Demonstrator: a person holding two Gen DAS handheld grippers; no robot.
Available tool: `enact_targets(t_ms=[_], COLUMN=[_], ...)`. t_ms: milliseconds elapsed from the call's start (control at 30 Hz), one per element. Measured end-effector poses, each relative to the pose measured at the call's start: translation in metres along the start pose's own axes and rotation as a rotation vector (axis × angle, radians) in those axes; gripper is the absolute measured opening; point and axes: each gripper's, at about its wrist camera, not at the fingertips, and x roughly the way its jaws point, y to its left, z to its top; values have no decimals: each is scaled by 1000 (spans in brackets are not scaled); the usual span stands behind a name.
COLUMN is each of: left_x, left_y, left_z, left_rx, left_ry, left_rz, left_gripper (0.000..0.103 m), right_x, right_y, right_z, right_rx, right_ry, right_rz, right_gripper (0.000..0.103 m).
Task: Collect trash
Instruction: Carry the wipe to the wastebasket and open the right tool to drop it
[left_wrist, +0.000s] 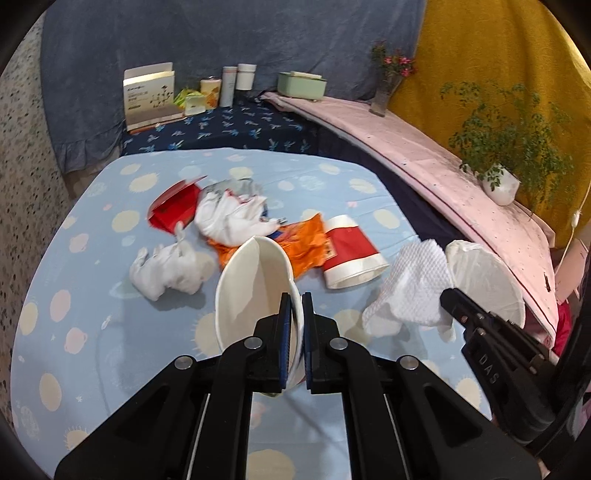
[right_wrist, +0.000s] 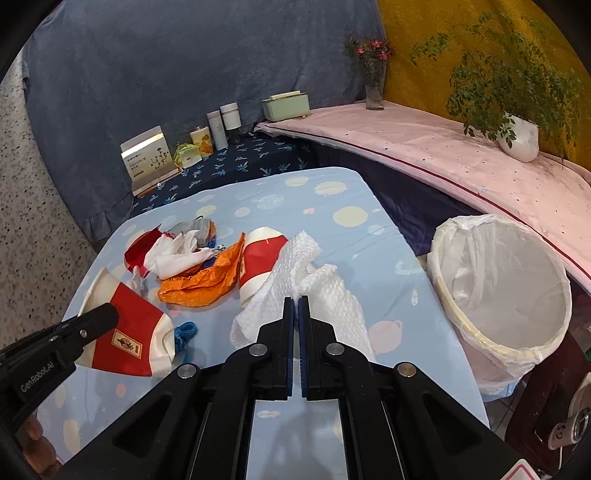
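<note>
On the left, our left tool (left_wrist: 294, 314) is clamped on the rim of a red and white paper cup (left_wrist: 255, 288), held up over the blue tabletop (left_wrist: 74, 295). Behind it lie a crumpled tissue (left_wrist: 166, 269), an orange wrapper (left_wrist: 299, 247) and another paper cup (left_wrist: 351, 254). Our right tool (right_wrist: 296, 306) is shut tight on a white paper towel (right_wrist: 295, 258). The lined trash bin (right_wrist: 498, 288) stands at the right, just beside the tabletop.

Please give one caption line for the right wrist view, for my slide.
Right tool lifts a white paper towel beside the lined bin.
</note>
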Motion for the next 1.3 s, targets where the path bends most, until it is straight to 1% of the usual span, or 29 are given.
enact_targets(t_ms=[300, 600, 733, 900, 1067, 1200, 1300], left_x=[2, 20, 32, 49, 67, 83, 98], left_y=[-66, -141, -175, -210, -240, -258, -266], left_z=[19, 37, 42, 46, 46, 43, 41], left_rx=[92, 166, 192, 226, 255, 279, 279], left_ry=[-25, -16, 4, 28, 59, 92, 125], left_rz=[-61, -168, -228, -277, -307, -322, -320], left_gripper=[5, 5, 5, 5, 5, 6, 6], right_x=[-11, -21, -24, -28, -29, -25, -19], right_y=[-52, -120, -150, -185, -214, -227, -232], right_z=[3, 10, 14, 24, 34, 39, 39], right_rx=[62, 131, 161, 196, 224, 232, 232], right_ry=[-25, -56, -71, -93, -110, -112, -101], right_rz=[-53, -132, -170, -212, -243, -258, -261], right_gripper=[2, 3, 2, 2, 2, 2, 3])
